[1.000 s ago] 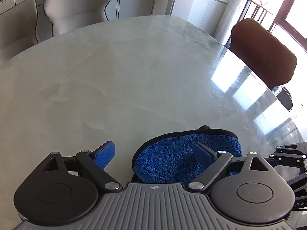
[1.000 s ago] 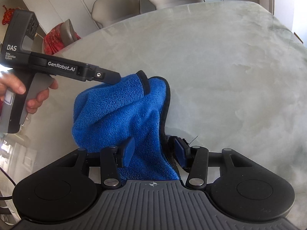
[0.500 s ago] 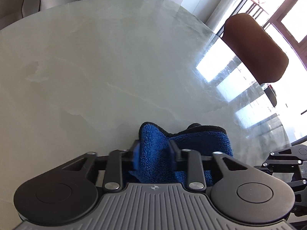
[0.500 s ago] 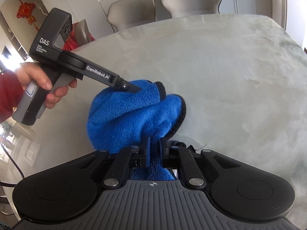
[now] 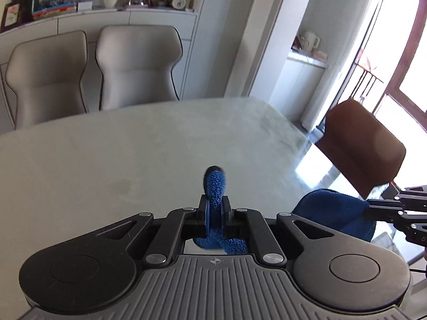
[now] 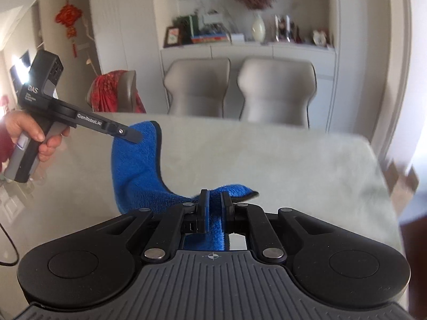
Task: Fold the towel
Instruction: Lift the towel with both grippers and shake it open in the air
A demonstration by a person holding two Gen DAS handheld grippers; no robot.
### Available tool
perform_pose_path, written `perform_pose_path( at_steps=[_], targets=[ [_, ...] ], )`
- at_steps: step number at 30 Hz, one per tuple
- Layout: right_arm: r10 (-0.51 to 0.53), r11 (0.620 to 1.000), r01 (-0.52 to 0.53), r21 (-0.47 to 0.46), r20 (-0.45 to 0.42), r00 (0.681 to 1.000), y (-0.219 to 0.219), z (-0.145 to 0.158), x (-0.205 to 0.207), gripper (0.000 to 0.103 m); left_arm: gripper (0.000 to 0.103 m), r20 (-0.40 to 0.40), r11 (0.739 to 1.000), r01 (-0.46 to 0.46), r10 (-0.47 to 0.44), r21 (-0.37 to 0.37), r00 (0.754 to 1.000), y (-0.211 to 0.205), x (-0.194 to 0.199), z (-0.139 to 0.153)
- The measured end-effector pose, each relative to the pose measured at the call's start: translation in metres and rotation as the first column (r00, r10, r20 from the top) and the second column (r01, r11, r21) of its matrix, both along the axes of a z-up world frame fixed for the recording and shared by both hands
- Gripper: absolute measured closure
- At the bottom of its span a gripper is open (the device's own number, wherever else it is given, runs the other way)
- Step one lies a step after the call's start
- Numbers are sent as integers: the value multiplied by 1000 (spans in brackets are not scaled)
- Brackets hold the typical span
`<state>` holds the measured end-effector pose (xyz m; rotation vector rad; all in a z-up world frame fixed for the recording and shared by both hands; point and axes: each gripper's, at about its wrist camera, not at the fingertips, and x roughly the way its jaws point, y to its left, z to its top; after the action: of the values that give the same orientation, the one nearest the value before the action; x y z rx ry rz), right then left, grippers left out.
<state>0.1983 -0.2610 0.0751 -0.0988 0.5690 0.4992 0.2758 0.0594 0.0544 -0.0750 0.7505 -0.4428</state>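
Aloft – blue towel (image 6: 138, 170), both hand-held grippers clamping

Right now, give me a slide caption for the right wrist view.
Both tongs, right and left, pinch the blue towel above the pale table.

A home dining room: marble table (image 5: 133, 160), upholstered chairs (image 6: 275, 90), ornament-filled sideboard (image 6: 248, 48).

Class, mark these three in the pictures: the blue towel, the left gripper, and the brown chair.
towel (image 6: 138, 168): right wrist view, on the hanging blue middle.
left gripper (image 6: 134, 136): right wrist view, at its fingertips shut on the towel's corner.
brown chair (image 5: 365, 146): left wrist view, middle of its backrest.
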Motion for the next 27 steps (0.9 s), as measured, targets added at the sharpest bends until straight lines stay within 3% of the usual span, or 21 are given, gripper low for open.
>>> perform_pose_path(
  at_steps=[5,8,10,12,16,20,24,27],
  targets=[
    [12,999,-6,-39,159,987,4,51,40,99,97,150,995,-100,101,-18,983,27,8,64],
    [22,999,-12,-46,222,975,4,76,45,100,97,212,993,-115,119,-30,970,34,8,92],
    [33,998,-20,-59,223,974,4,80,46,99,97,226,993,-119,116,1,967,34,1,99],
    [49,997,-38,-65,170,984,7,70,49,99,97,228,991,-127,115,37,967,31,-2,101],
    [106,992,-106,-65,1,994,29,32,62,98,97,109,989,-136,129,56,986,34,-13,57],
    [198,977,-208,-44,-175,964,63,-19,81,98,97,9,985,-168,168,48,986,41,-43,10],
    [258,959,-278,-53,-235,937,107,-43,119,94,97,-74,974,-226,227,16,971,69,-80,-15],
    [318,934,-347,-81,-255,913,145,-54,146,83,96,-120,963,-268,266,-6,957,82,-106,-34]
  ],
)
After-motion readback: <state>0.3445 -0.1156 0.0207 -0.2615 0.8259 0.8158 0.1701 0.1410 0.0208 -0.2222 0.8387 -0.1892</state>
